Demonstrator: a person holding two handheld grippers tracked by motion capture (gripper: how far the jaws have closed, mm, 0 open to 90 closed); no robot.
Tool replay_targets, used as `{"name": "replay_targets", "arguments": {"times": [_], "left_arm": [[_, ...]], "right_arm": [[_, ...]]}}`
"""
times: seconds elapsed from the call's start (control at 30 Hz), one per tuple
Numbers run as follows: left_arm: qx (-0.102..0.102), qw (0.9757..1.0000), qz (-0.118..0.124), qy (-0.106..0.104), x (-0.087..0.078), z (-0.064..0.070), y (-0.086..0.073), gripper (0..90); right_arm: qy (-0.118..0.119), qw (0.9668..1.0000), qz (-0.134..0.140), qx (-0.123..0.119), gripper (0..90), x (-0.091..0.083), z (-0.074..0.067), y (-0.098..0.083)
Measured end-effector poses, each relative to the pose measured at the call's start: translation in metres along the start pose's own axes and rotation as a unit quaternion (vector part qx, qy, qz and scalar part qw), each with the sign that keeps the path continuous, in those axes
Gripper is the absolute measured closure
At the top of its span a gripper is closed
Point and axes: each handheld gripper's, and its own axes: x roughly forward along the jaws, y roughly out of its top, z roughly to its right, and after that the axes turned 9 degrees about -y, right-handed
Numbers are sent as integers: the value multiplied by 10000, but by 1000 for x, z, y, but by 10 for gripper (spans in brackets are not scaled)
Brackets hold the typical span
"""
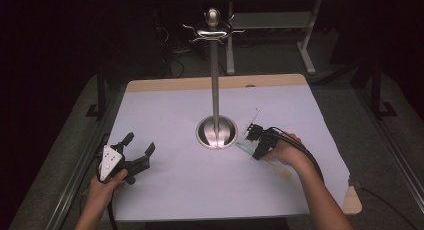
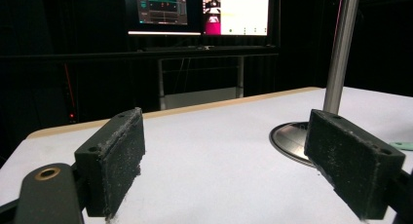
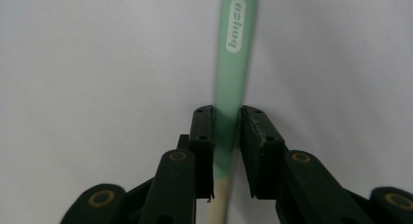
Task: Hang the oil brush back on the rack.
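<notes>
A long thin utensil with a green handle (image 1: 243, 147) and a pale far end (image 1: 283, 171) lies on the white table, right of the stand's base. My right gripper (image 1: 257, 144) points down over it. In the right gripper view the green handle (image 3: 234, 63), printed with a white logo, runs up between the jaws, and the right gripper (image 3: 227, 122) is shut on it with both pads against its sides. My left gripper (image 1: 139, 144) rests at the table's front left, open and with nothing in it. The left gripper (image 2: 234, 153) shows wide-set pads over bare table.
A tall metal stand has a round base (image 1: 216, 133) at the table's middle and curled hooks at its top (image 1: 213, 31). Its pole (image 2: 342, 48) stands right of my left jaws. The white sheet (image 1: 175, 185) covers the table. Lit monitors (image 2: 202, 12) sit beyond the far edge.
</notes>
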Motion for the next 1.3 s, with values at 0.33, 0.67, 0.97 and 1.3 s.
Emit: {"name": "replay_targets", "arguments": {"times": [0.33,0.67,0.97,1.3], "left_arm": [[15,10000,-16,-1,0,0,0,145],[21,10000,-17,-1,0,0,0,145],[23,10000,-18,-1,0,0,0,145],[65,10000,-64,1,-1,0,0,145]], "right_arm": [[-116,9995,-275,-66,780,1,-4,8],[-95,9995,-284,45,796,1,-3,8],[46,9997,122,218,796,-11,4,-1],[247,9916,1077,673,796,-32,21,-20]]}}
